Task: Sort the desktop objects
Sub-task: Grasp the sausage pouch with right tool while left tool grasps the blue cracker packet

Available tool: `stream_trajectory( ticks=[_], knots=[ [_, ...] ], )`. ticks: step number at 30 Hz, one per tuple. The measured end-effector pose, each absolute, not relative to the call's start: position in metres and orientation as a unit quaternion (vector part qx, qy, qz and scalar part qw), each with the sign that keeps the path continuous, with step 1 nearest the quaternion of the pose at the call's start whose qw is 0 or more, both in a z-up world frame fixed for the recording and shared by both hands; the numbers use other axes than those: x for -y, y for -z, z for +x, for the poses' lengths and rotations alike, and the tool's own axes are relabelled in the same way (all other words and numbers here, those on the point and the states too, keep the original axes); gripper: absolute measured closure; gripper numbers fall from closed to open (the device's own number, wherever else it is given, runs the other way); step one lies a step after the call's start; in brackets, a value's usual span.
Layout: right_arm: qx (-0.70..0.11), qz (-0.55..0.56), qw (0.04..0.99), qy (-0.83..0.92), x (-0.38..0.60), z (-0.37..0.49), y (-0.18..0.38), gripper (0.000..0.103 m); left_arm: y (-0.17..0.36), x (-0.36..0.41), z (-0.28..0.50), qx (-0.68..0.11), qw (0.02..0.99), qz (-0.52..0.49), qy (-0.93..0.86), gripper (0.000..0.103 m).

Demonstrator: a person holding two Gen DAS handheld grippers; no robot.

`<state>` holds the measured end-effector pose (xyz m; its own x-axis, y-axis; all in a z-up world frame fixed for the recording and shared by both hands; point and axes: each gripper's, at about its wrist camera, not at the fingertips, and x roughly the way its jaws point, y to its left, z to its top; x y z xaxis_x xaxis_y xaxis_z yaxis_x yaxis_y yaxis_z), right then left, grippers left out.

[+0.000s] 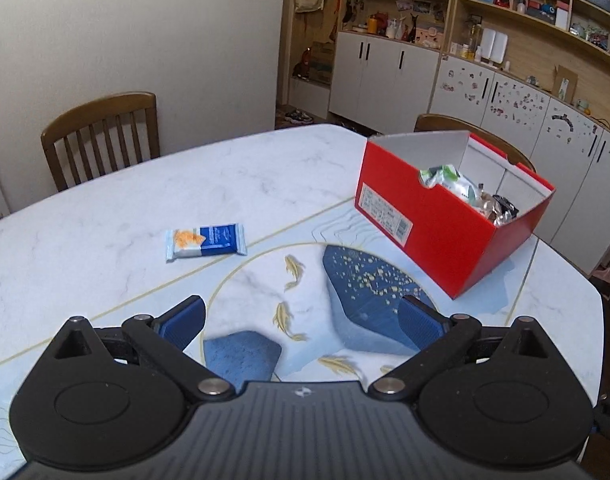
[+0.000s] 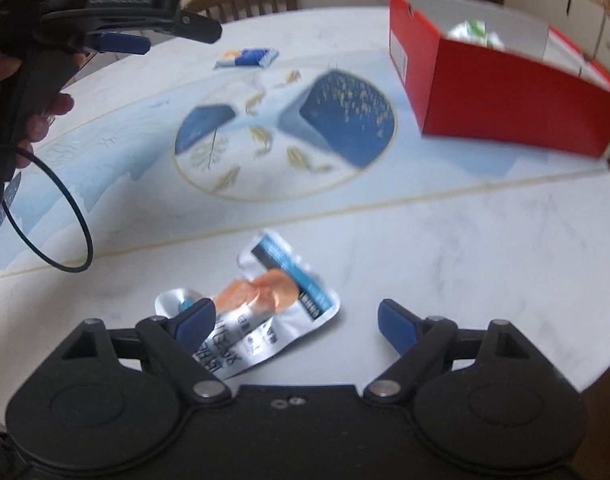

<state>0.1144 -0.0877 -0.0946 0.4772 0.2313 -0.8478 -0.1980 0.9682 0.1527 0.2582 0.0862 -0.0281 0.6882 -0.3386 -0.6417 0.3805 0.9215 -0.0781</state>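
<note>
On a white marbled tabletop [image 1: 105, 208] printed with a round blue-and-gold fish motif, two hand-held grippers hover with sorting under way. At left, the left gripper [image 1: 303, 322] has its blue-padded fingers [image 1: 183, 320] spread wide over the motif, nothing between them. A small blue-and-white snack wrapper with an orange picture [image 1: 205, 241] lies flat beyond it, well apart from the open red cardboard box [image 1: 437, 236] standing at the right, which already holds several crumpled packets [image 1: 451, 178]. The right gripper [image 2: 297, 320], tilted steeply down in a motion-blurred view, also has its fingers [image 2: 397, 326] spread; a silver foil pouch with a blue band and an orange food picture [image 2: 261, 308] lies on the tabletop between them, nearer the left finger, with no pad pressing on it. A person's hand [image 2: 41, 116] grips the left gripper's handle at that view's upper left, a black cable [image 2: 65, 216] looping below it. Wooden chairs [image 1: 101, 136] stand behind the tabletop.
</note>
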Motion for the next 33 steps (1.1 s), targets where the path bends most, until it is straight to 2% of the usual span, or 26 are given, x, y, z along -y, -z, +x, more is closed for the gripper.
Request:
stream_trajectory(
  ticks=[7, 11, 14, 16, 19, 33],
  knots=[
    [-0.522, 0.055, 0.844, -0.114, 0.082, 0.115, 0.107, 0.012, 0.038, -0.091, 0.259, -0.352, 0.915, 0.028, 0.194, 0.000],
    [-0.516, 0.030, 0.850, -0.107, 0.070, 0.113, 0.110, 0.012, 0.042, -0.095, 0.262, -0.355, 0.915, 0.026, 0.188, 0.000],
    [-0.507, 0.007, 0.855, -0.108, 0.062, 0.113, 0.110, 0.019, 0.046, -0.098, 0.265, -0.359, 0.915, 0.024, 0.184, 0.000],
    [-0.496, -0.008, 0.861, -0.109, 0.059, 0.114, 0.108, 0.035, 0.048, -0.099, 0.266, -0.361, 0.914, 0.025, 0.183, 0.000],
    [-0.492, 0.002, 0.864, -0.107, 0.064, 0.121, 0.106, 0.049, 0.051, -0.098, 0.270, -0.363, 0.914, 0.027, 0.179, 0.000],
    [-0.481, 0.072, 0.869, -0.092, 0.109, 0.157, 0.107, 0.073, 0.068, -0.091, 0.312, -0.351, 0.923, 0.056, 0.149, 0.000]
  ],
)
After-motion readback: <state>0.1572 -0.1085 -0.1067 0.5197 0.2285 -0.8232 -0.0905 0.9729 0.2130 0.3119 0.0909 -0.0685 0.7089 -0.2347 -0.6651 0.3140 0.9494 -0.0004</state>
